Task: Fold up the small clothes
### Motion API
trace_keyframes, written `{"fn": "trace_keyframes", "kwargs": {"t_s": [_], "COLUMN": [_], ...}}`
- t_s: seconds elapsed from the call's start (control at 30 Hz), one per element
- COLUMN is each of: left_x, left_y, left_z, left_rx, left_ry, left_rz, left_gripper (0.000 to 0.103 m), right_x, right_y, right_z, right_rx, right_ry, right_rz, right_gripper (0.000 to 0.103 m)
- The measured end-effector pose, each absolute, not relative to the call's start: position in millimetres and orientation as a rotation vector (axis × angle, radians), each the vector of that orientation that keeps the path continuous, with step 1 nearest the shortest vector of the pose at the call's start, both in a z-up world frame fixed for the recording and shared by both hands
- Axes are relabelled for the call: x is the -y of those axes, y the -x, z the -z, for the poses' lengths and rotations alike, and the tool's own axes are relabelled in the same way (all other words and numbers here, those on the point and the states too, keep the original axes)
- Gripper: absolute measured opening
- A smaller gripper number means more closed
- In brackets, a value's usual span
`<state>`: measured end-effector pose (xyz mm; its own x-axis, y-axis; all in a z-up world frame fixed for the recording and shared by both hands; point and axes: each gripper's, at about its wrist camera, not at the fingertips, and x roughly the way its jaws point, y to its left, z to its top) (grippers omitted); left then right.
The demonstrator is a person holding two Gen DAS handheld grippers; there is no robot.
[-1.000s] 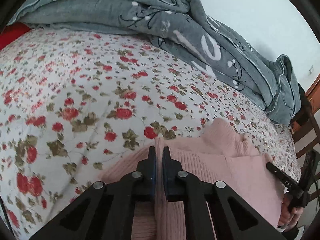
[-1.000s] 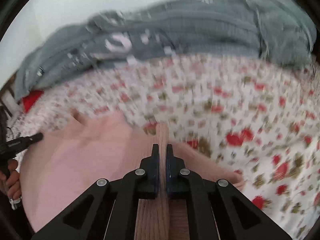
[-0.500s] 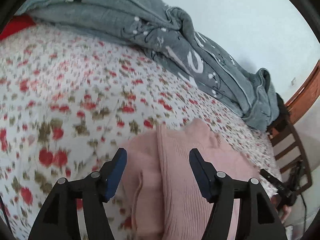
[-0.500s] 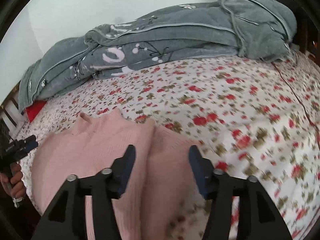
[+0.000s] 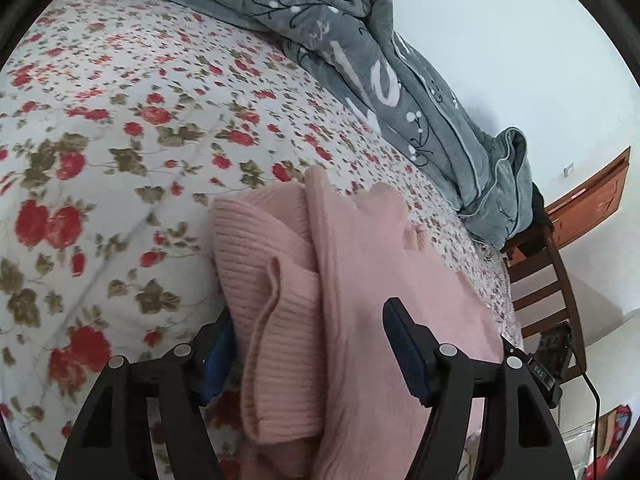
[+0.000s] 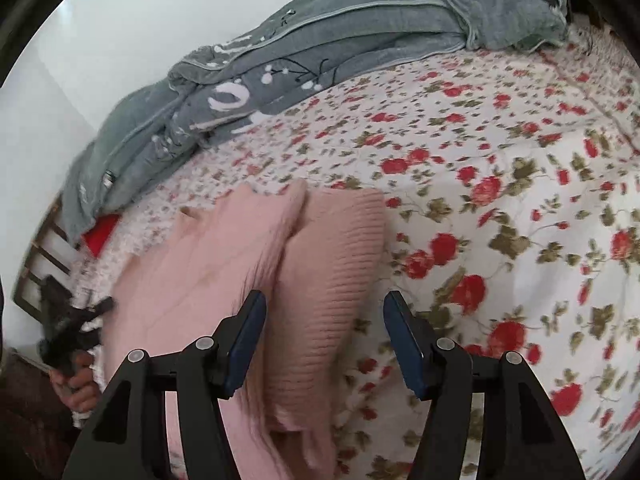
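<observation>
Ribbed pink knit sweater [image 5: 360, 280] folded on my floral bed [image 5: 120, 140]; grey fleece blanket [image 5: 380, 72] behind. Both hand-held grippers [image 5: 312, 344] [image 6: 324, 328] just opened wide, holding nothing.

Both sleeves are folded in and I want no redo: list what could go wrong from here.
1. The left gripper is open, one pad seemingly tucked under the folded sleeve; withdrawing could drag it open.
2. The right gripper straddles the other sleeve; it could snag.
3. The pink sweater lies on soft bedding, so folds may slump.
</observation>
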<state>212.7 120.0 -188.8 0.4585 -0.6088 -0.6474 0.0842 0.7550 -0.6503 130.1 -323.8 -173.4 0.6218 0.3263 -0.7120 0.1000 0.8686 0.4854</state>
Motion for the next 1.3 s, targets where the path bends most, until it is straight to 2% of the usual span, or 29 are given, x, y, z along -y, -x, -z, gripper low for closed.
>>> {"fn": "trace_keyframes", "kwargs": {"t_s": [0.27, 0.37, 0.63, 0.67, 0.7, 0.73, 0.77, 0.83, 1.0, 1.3], "left_x": [-132, -129, -107, -105, -104, -102, -101, -102, -97, -93], "left_y": [-214, -214, -230, -232, -233, -234, -234, -234, -241, -302], "left_z": [196, 195, 194, 193, 192, 191, 188, 180, 149, 120], "left_rx": [-1.014, -1.015, -1.055, -1.05, -1.054, -1.063, -1.049, -1.019, -0.931, -0.898], "left_ry": [0.69, 0.681, 0.556, 0.541, 0.516, 0.479, 0.475, 0.478, 0.396, 0.382], "left_rz": [0.514, 0.502, 0.456, 0.439, 0.412, 0.383, 0.383, 0.392, 0.397, 0.386], "left_gripper": [0.067, 0.067, 0.065, 0.062, 0.046, 0.03, 0.026, 0.023, 0.022, 0.023], "right_x": [338, 327, 298, 299, 300, 302, 301, 295, 276, 284], "right_y": [-126, -130, -156, -160, -165, -167, -171, -171, -172, -232], "right_z": [172, 171, 184, 185, 185, 185, 185, 174, 135, 109], "right_rx": [-0.868, -0.887, -0.948, -0.947, -0.935, -0.93, -0.93, -0.886, -0.75, -0.72], "right_ry": [-0.661, -0.612, -0.424, -0.429, -0.444, -0.451, -0.458, -0.423, -0.323, -0.408], "right_rz": [-0.225, -0.218, -0.132, -0.13, -0.126, -0.127, -0.141, -0.143, -0.16, -0.161], "right_gripper": [0.061, 0.065, 0.066, 0.064, 0.058, 0.036, 0.022, 0.018, 0.017, 0.016]}}
